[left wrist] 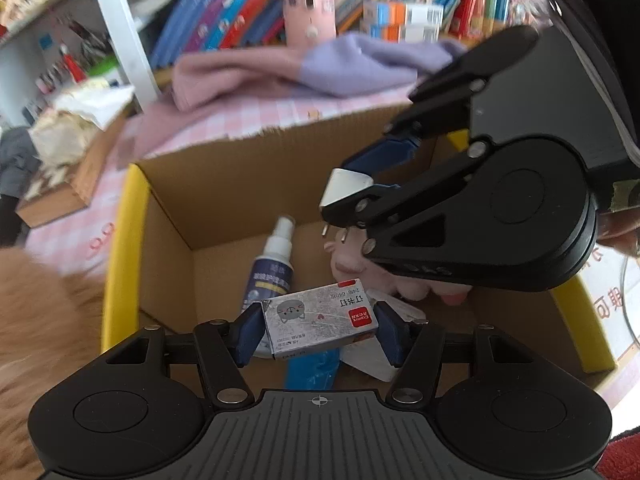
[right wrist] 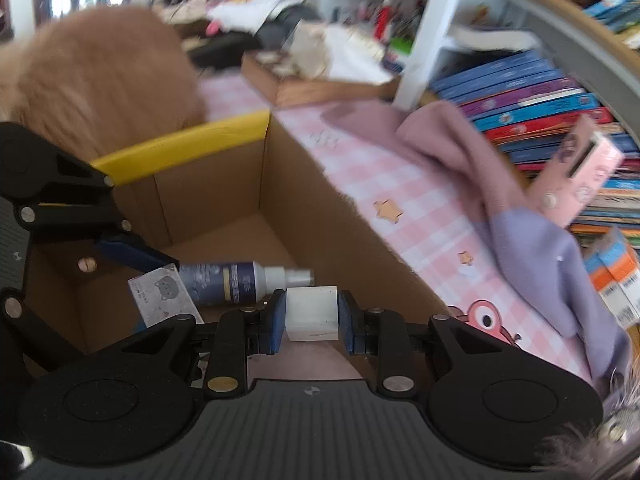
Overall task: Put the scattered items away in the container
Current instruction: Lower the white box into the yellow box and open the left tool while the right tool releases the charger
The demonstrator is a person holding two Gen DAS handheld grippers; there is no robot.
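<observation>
While both claws hang over the cardboard box (left wrist: 224,184), the left claw (left wrist: 318,330) clamps a staple box (left wrist: 320,320) and the right claw (right wrist: 312,316) a white block (right wrist: 312,312); each should lower before releasing, clear of the spray bottle (left wrist: 272,264) inside.

Both grippers (left wrist: 318,330) (right wrist: 312,316) clamped, angled downward

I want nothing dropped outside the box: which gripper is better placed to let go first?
Probably the left. The left gripper holds the grey staple box over the open cardboard box's floor, beside the blue spray bottle; the right gripper's white plug adapter looks nearer the wall.
</observation>
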